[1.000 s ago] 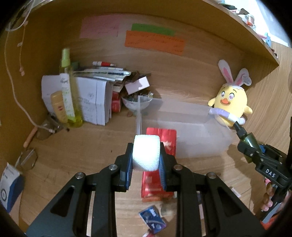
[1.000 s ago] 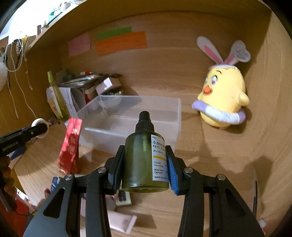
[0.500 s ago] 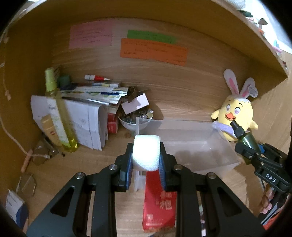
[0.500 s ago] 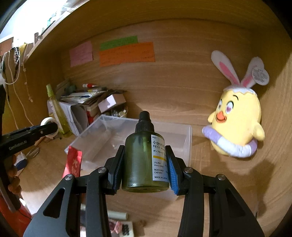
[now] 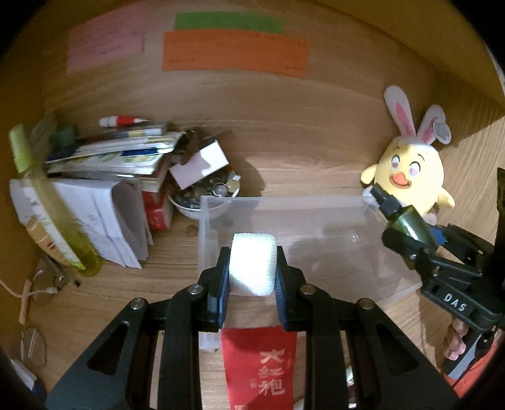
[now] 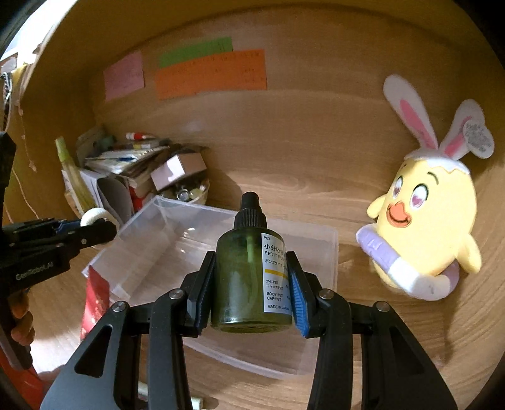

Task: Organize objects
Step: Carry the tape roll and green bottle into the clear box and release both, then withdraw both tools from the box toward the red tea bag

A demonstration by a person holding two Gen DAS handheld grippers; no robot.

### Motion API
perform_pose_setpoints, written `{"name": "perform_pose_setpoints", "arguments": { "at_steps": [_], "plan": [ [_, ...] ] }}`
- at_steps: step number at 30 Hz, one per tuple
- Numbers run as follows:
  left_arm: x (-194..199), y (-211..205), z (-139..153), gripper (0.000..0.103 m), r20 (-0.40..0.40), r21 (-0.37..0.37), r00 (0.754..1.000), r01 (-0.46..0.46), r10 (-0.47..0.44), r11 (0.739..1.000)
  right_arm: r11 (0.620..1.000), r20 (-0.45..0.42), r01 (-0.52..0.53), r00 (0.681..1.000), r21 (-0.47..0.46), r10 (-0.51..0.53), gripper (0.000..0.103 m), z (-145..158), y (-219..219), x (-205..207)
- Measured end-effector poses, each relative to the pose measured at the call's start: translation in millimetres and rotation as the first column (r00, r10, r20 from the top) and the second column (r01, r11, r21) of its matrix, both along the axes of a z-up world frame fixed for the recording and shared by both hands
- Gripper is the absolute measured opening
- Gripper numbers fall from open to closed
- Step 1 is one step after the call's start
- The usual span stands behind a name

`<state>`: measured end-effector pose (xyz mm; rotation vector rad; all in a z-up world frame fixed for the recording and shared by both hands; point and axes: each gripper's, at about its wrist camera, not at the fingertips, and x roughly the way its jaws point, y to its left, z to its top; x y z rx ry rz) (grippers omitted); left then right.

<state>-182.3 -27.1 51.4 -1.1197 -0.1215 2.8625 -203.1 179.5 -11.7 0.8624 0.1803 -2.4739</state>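
Two grippers, each loaded. Left gripper (image 5: 252,277): jaws clamped on a white gauze roll (image 5: 252,263), held above the near left end of the clear plastic bin (image 5: 315,220). Right gripper (image 6: 252,284): jaws clamped on a dark green pump bottle (image 6: 249,271), upright, black cap on top, white label facing right; it hangs over the bin's near long wall. In the left wrist view the same bottle shows at the bin's right end, tilted, in front of the plush.

Nearest on the desk (image 5: 176,252): a red packet (image 5: 260,369) with pale characters, lying flat just before the bin's near edge, below the left gripper. One fingertip of the person's hand (image 5: 454,343) shows at the right gripper's handle.

Middle ground: the clear plastic bin, rectangular; nothing can be made out inside it.

Left of the bin: a leaning stack of white papers (image 5: 104,217) with a yellow-green spray bottle (image 5: 56,214) in front; a pair of glasses (image 5: 44,280) lies near its base. Behind the bin's left corner, touching or nearly so: a white bowl (image 5: 205,202) of small metal bits, a small white box (image 5: 199,164) tilted over it. Booklets and a red-and-white pen (image 5: 121,120) lie on top of the stack.

Right of the bin: a yellow chick plush (image 6: 432,230) with rabbit ears, against the back wall.

Back wall: pink (image 5: 105,47), green (image 5: 228,21) and orange (image 5: 235,52) paper notes.
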Motion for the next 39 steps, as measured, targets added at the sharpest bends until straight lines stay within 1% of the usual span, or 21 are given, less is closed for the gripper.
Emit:
{"name": "perform_pose_setpoints", "arguments": {
  "at_steps": [10,12,14,18,27,29,31,34,36,39],
  "plan": [
    [-31,16,-19,0.024,0.111,-0.019,0.992,0.066,-0.063,0.998,0.999,0.096,-0.013,0.995,0.044,0.009,0.038,-31,-7,-22],
    [-36,19,-24,0.024,0.138,-0.035,0.988,0.082,-0.076,0.996,0.999,0.112,-0.016,0.994,0.048,0.011,0.038,-35,-8,-24],
    [-41,18,-27,0.024,0.155,-0.041,0.985,0.086,-0.078,0.995,0.998,0.113,-0.015,0.994,0.063,0.008,0.038,-37,-10,-26],
    [-48,15,-35,0.024,0.205,-0.025,0.975,0.089,-0.082,0.996,0.997,0.125,-0.022,0.992,0.078,0.012,0.038,-42,-14,-28],
    [-50,17,-40,0.025,0.213,-0.048,0.974,0.089,-0.076,0.995,0.993,0.133,-0.026,0.991,0.117,0.01,0.038,-45,-21,-28],
    [-49,17,-39,0.028,0.208,-0.049,0.975,0.086,-0.074,0.995,0.992,0.134,-0.026,0.991,0.125,0.009,0.039,-46,-23,-28],
    [-49,18,-37,0.039,0.199,-0.053,0.977,0.084,-0.072,0.995,0.992,0.141,-0.03,0.99,0.124,0.012,0.039,-46,-24,-28],
    [-42,19,-30,0.049,0.165,-0.075,0.984,0.075,-0.062,0.994,0.991,0.144,-0.033,0.989,0.128,0.014,0.039,-46,-25,-28],
    [-37,20,-24,0.055,0.145,-0.085,0.988,0.071,-0.058,0.994,0.992,0.139,-0.032,0.99,0.126,0.015,0.039,-44,-24,-26],
    [-29,20,-15,0.061,0.118,-0.088,0.991,0.066,-0.056,0.994,0.993,0.128,-0.028,0.992,0.115,0.013,0.05,-38,-22,-23]
  ]
}}
